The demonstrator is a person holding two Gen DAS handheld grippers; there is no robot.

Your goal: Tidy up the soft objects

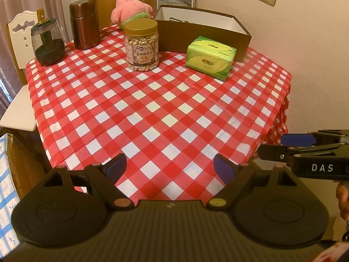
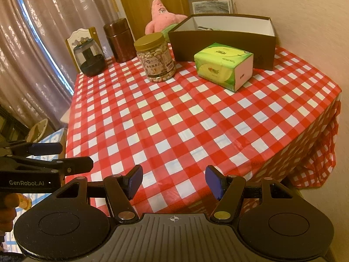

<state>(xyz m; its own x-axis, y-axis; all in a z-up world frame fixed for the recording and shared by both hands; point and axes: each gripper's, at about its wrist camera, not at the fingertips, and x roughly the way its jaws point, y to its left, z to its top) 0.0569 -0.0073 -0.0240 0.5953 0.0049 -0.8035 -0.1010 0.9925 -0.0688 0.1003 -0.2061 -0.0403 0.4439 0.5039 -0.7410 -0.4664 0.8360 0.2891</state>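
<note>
One fuzzy pink plush beside rectangular box.

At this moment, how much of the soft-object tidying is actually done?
Hardly any, it seems. The pink plush sits behind the nut jar, and the tissue pack lies in front of the open brown box, both outside it. Something lies inside the box, unclear what. Left gripper and right gripper are open and empty over the near table edge.

Tissue pack before box, jar left
</note>
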